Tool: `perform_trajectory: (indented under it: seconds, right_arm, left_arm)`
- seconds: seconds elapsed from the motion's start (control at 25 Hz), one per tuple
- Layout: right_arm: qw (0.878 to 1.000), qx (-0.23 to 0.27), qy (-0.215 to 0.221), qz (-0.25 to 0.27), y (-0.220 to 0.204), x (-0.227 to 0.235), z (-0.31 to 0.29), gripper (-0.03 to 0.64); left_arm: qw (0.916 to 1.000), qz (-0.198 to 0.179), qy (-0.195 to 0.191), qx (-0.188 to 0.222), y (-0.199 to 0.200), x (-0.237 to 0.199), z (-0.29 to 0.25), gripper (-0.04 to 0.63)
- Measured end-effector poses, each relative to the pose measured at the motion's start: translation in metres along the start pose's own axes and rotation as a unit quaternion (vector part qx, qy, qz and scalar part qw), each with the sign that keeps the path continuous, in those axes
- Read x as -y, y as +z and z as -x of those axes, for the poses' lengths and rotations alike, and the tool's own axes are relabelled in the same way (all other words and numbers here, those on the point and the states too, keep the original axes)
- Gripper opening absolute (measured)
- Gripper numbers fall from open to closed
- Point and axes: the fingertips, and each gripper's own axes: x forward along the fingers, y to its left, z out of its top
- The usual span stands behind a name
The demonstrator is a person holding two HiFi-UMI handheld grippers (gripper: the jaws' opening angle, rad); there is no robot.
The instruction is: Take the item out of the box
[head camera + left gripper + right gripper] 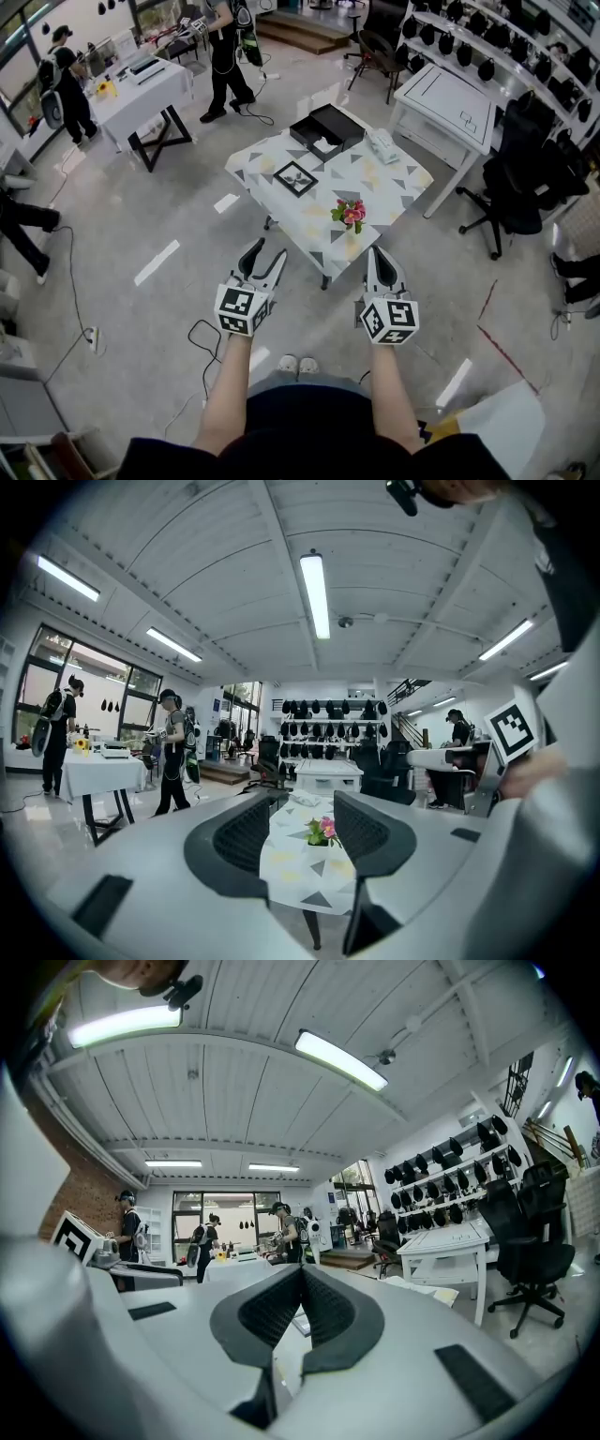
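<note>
Holding left gripper (265, 255) spread wide on nothing and right gripper (380, 253) pressed together, empty, well short of the table (398, 178); seemingly only at the approach, next needing to step in toward the open black box (328, 127) at its far corner.

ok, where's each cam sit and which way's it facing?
Head view: on the person's head, steeply down at the floor and patterned table; shows forearms, left gripper, right gripper.
Left gripper view: on that gripper, level along its parted jaws at the table and flowers.
Right gripper view: on that gripper, level along its closed jaws toward far windows.
Shared: head and left gripper views both see table and flowers.
</note>
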Motion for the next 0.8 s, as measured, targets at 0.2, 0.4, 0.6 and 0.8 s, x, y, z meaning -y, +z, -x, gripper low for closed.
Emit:
perform_trajectory:
  seconds: [0.2, 0.4, 0.6, 0.8]
  right_arm:
    - [1.0, 0.003, 0.01, -0.003, 0.0, 0.006, -0.005, 0.003]
    - [1.0, 0.009, 0.017, -0.003, 0.001, 0.018, -0.012, 0.003]
    - [1.0, 0.009, 0.025, 0.0, 0.006, 0.025, -0.027, 0.003]
    - [0.999, 0.015, 0.036, 0.003, 0.009, 0.025, -0.052, 0.003]
  left_arm:
    - [0.9999, 0.0, 0.013, 0.0, -0.002, 0.0, -0.001, 0.212]
    - [0.9996, 0.002, 0.028, 0.009, -0.002, 0.002, -0.004, 0.212]
    - [0.9989, 0.008, 0.045, 0.013, -0.001, -0.007, -0.007, 0.212]
    - [0.9983, 0.005, 0.055, 0.015, 0.0, -0.022, -0.018, 0.212]
